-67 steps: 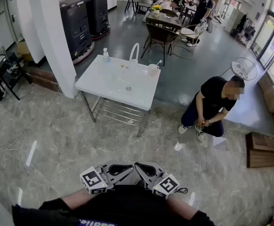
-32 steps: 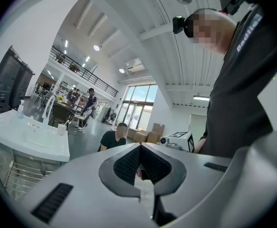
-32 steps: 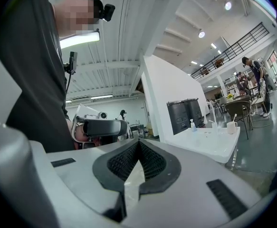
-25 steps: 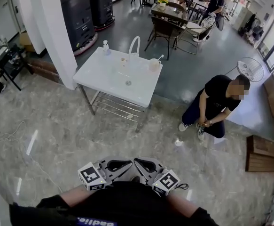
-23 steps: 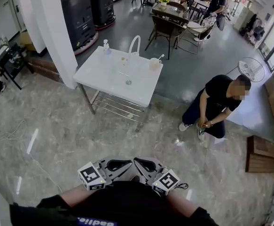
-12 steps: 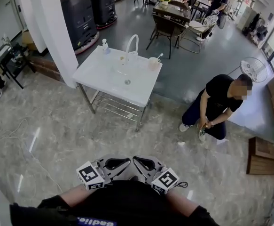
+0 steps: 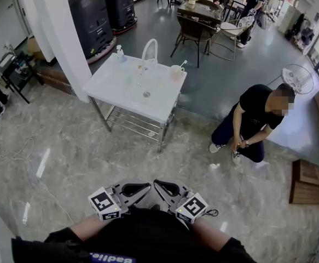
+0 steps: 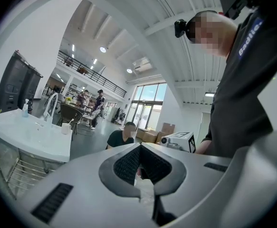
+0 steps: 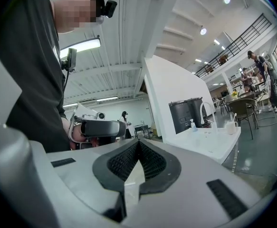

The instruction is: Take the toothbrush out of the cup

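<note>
A white cup (image 7: 175, 70) with a toothbrush (image 7: 183, 64) leaning out of it stands near the far right corner of a white table (image 7: 121, 89), well ahead of me across the floor. Both grippers are held close to my chest at the bottom of the head view, far from the table. My left gripper (image 7: 131, 190) and right gripper (image 7: 169, 190) are both shut with nothing between the jaws. The left gripper view shows the cup (image 8: 65, 128) small at the left. In the right gripper view the cup (image 9: 231, 127) stands on the table (image 9: 209, 144) at the right.
A curved faucet (image 7: 148, 51) and a soap bottle (image 7: 118, 51) stand on the table. A person (image 7: 252, 122) crouches to its right. A white pillar (image 7: 55, 37) and black machines (image 7: 91, 21) stand at the left. Chairs (image 7: 189, 37), a fan (image 7: 299, 78) and wooden boxes (image 7: 311, 182) are around.
The table has drifted slightly left in the head view and looks a little larger. Both grippers stay shut together at my chest.
</note>
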Demonstrator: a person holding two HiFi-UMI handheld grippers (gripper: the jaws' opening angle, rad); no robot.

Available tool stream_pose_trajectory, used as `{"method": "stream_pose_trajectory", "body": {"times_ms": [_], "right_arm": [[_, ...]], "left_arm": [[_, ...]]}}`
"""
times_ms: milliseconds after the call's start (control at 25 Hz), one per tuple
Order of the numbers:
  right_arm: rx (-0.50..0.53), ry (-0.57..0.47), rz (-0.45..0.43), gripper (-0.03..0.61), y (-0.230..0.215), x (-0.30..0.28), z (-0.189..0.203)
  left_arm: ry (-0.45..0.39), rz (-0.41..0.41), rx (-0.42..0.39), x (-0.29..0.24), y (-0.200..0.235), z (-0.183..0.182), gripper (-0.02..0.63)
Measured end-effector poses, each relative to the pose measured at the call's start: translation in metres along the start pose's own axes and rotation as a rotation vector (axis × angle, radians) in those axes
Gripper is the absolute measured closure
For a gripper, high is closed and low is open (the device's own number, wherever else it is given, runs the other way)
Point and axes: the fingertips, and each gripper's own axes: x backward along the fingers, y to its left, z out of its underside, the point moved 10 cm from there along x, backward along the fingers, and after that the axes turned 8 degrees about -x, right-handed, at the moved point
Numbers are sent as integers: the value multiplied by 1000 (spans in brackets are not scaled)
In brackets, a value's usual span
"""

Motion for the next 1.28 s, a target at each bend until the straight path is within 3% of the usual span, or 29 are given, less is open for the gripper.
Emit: {"method": "stream_pose_trajectory", "body": {"times_ms": [600,1280], "right_arm": [[-6,9,41,568,-24,-5,-3],[-10,13,123,568,-84,-88,-29]], "left_arm": [[-7,38,1,-20,27,0,606],[-2,105,11,-25,156,-18,606]]}}
